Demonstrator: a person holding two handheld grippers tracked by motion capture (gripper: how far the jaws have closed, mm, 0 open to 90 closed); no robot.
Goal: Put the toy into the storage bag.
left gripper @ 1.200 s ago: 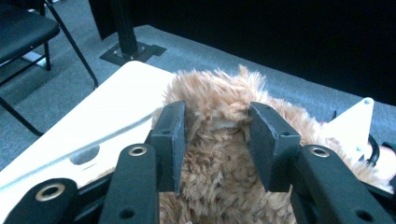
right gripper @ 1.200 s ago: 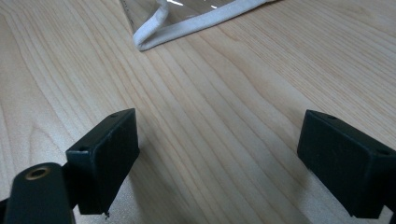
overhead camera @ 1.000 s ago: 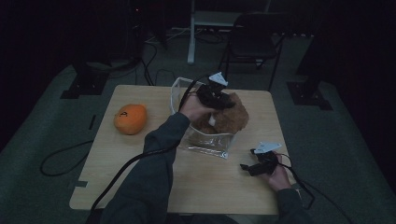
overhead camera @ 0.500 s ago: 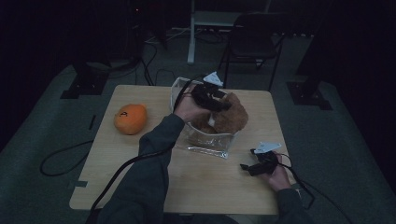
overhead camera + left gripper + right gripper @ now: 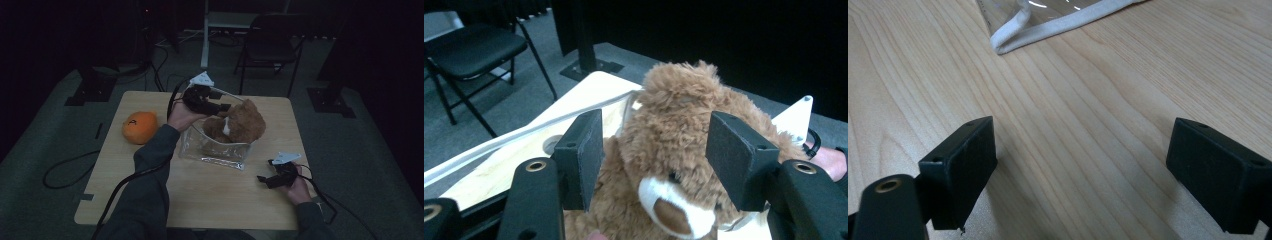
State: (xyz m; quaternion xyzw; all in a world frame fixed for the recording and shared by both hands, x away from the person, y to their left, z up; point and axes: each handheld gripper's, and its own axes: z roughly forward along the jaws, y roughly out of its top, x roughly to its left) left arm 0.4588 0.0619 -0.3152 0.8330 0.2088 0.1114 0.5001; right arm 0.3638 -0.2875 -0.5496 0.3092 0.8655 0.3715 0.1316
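A stuffed bear (image 5: 240,122) sits in a clear bag (image 5: 215,150) at the middle of the tabletop (image 5: 210,200). A round plush toy (image 5: 139,127) lies well to its left. A chair (image 5: 270,42) stands behind the tabletop.

Readable text: I find none in any view.
Orange plush (image 5: 139,127): I see a dark mark, too small to read.

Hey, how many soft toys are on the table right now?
2: a brown teddy bear sitting in the clear bag mid-table, and an orange plush lying near the table's left edge. The bear could be hiding something in the bag.
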